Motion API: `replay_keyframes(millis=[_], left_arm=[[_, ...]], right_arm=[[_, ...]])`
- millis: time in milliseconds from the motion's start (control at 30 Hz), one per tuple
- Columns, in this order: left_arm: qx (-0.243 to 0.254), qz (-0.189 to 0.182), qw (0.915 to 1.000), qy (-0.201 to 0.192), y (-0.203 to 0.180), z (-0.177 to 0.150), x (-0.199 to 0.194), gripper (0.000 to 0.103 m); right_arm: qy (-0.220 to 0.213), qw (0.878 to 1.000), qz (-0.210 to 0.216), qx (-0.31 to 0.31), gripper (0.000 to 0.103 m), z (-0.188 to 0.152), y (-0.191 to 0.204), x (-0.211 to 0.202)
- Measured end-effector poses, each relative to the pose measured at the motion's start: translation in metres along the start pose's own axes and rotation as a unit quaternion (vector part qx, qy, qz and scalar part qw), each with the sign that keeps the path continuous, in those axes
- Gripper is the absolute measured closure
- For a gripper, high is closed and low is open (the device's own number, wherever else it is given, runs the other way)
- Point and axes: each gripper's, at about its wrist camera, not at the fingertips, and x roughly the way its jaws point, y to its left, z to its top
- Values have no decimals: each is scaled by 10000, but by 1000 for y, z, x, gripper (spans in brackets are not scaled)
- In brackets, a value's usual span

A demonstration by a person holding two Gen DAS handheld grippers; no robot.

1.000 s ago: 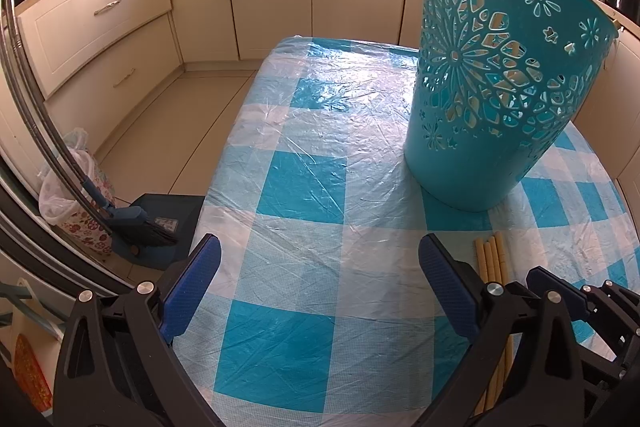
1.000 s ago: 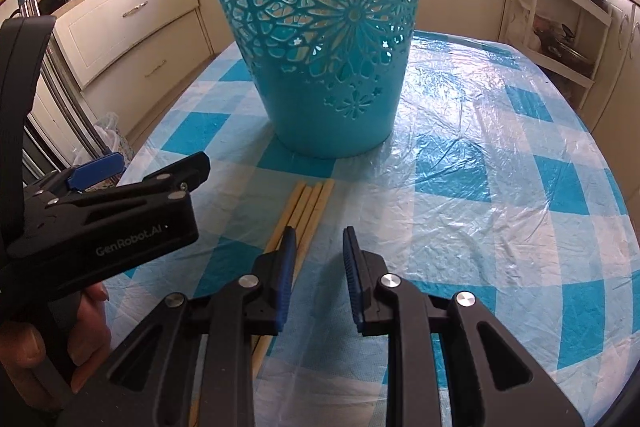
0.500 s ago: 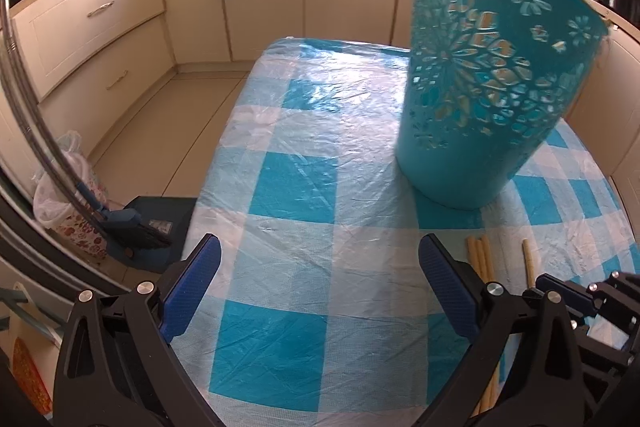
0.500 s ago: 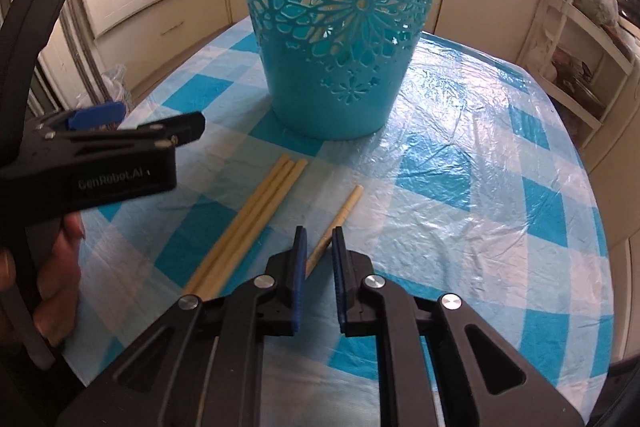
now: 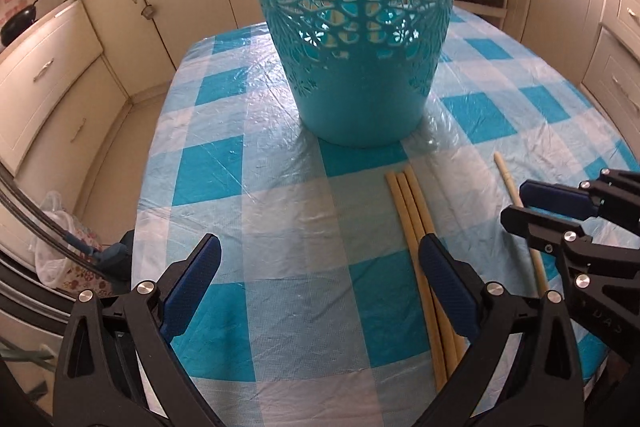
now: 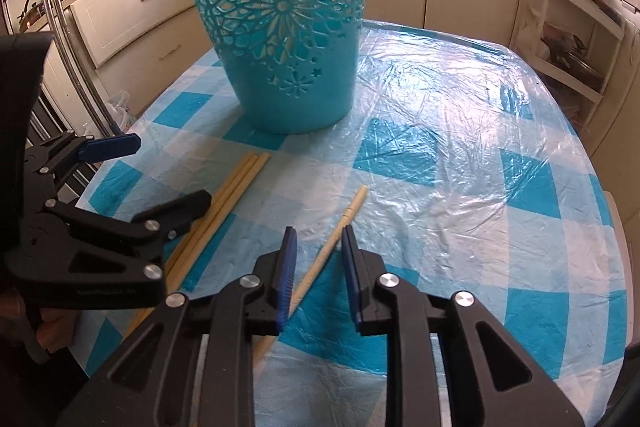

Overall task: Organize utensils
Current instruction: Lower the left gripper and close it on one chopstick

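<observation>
Black left gripper (image 5: 320,291) at bottom of left wrist view, jaws spread wide, holding nothing, above checked tablecloth (image 5: 280,227). Three wooden chopsticks (image 5: 416,227) bundled side by side right of centre, passing under its right finger. Teal cut-out basket (image 5: 360,67) upright at upper centre. Single chopstick (image 6: 332,247) lying apart, lower centre of right wrist view, between narrowly parted fingers of right gripper (image 6: 318,267); contact not discernible.
</observation>
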Motion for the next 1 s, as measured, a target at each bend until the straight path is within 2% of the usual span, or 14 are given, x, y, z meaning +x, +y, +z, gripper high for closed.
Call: replay_keyframes(millis=[133,367,600,667,833,900,933,1000], left_arm=[[-51,57,10000,14,2,0,-2,8],[-263,10,9996,80,11,-6,-2,8],[-312,-20,9994,151,7,-4,-1,8],[-222,71,9995,230,3,-4,3,8],[-390,55,9988,295,8,-2,5,8],[-471,62,9984,301,10,-1,6,11],[-495,35,9983,297,10,1,6,16],[-526,-66,9982,292,8,3,6,27]], right_arm=[[-3,9999,86,76,78,1,-3,0],[-2,9998,168,73,70,3,-2,1],[-10,9998,164,72,69,3,0,2],[-13,9998,166,83,69,3,0,2],[-21,9997,168,160,69,5,-1,3],[-21,9998,138,129,69,7,0,4],[-11,9999,108,80,71,8,1,5],[13,9999,122,-77,82,8,6,6]])
